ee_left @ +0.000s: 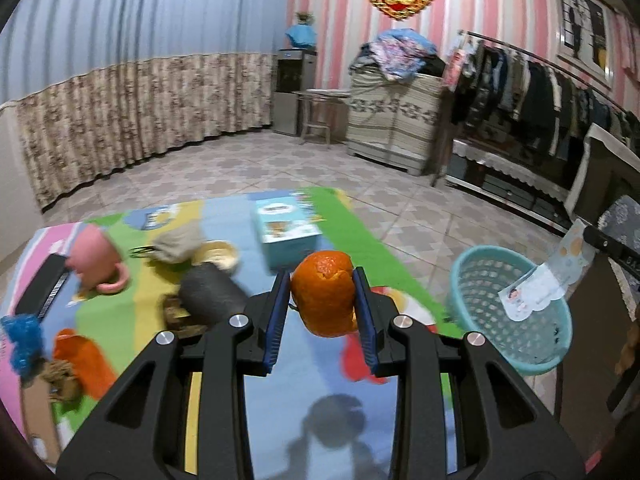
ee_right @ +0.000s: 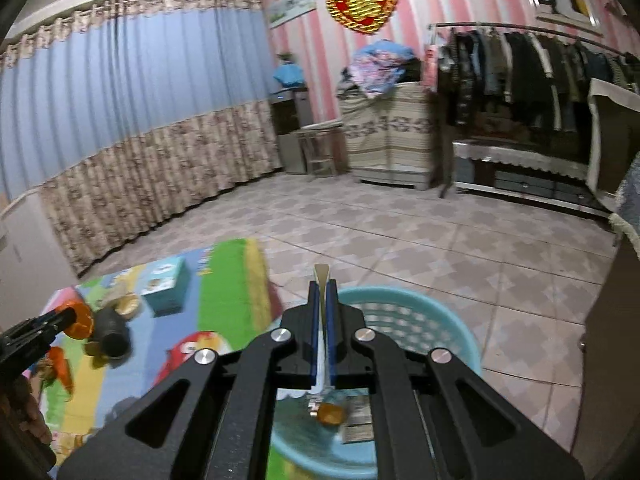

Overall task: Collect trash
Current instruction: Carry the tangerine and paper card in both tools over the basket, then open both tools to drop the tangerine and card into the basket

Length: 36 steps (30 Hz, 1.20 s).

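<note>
A: What's biggest under the jaws?
B: The mat (ee_left: 224,344), spread below the left gripper (ee_left: 322,292). Then the basket (ee_left: 508,312), off to the right of those jaws and directly beneath the right gripper (ee_right: 322,300).
A: What do the left jaws hold?
B: They are clamped on an orange peel (ee_left: 323,292), one pad on each flank. Its long axis runs along the fingers, and the rounded end pokes out past the tips, pointing away from the camera.
A: And the right jaws?
B: Pressed together on a wrapper (ee_left: 540,280). From the left wrist view it hangs flat from the tips, long axis slanting down toward the basket's mouth, over the near rim. From the right wrist view only its thin edge shows, sticking out beyond the tips.
A: Anything smaller?
B: Scraps already lie on the basket floor, behind the right jaws. Left of the left jaws lie a box (ee_left: 286,232), a mug (ee_left: 96,258) and a dark roll (ee_left: 212,294), blurred.
</note>
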Tool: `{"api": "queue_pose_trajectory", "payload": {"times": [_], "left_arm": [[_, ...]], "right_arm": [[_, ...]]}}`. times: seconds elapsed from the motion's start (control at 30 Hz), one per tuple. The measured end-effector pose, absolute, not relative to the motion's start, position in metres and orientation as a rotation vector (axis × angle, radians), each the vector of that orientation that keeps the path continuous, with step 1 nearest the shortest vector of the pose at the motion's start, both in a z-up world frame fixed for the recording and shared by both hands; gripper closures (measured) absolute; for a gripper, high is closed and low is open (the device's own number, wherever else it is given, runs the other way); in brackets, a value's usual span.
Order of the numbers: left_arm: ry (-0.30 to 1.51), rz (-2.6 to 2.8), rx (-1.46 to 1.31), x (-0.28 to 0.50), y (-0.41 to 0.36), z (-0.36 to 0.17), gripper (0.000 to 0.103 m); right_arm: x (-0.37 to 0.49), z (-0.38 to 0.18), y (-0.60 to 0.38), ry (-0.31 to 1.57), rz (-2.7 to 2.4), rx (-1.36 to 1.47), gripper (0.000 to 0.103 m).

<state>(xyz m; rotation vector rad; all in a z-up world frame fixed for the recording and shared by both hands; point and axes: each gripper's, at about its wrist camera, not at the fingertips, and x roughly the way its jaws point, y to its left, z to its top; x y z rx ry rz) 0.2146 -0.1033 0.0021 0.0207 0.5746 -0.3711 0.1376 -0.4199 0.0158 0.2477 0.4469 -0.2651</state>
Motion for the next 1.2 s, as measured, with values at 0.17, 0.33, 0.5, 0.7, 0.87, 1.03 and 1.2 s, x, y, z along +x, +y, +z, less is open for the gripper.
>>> {"api": "queue_pose_trajectory", "payload": {"times": [0.17,0.33,0.5,0.7,0.87,1.03,1.2], "left_arm": [[0.592,-0.45,0.046,0.216,-0.159,-0.009,0.072],[0.602,-0.526,0.073,0.214,-0.211,-0.02,0.072],[0.611,-0.588,0.09,0.213,-0.252,-0.029,0.072],[0.626,-0.627,0.097,0.217,-0.285,-0.039,0.072],[0.628,-0.647,0.103,0.22,-0.306,-0.045,0.07],[0.615,-0.637,0.097,0.226,-0.318,-0.046,0.053],[0.61,-0.62,0.087,0.229,-0.318,-0.044,0.034]], "right_arm": [[0.133,0.003,-0.448,0.459,-0.319,0.28,0.099],[0.134,-0.009,-0.467,0.482,-0.358,0.289,0.099],[0.132,-0.015,-0.482,0.484,-0.387,0.304,0.099],[0.135,-0.021,-0.495,0.488,-0.402,0.326,0.099],[0.133,-0.026,-0.506,0.487,-0.413,0.351,0.099],[0.132,-0.028,-0.508,0.488,-0.413,0.355,0.099],[0.133,-0.032,-0.508,0.493,-0.409,0.355,0.099]]}}
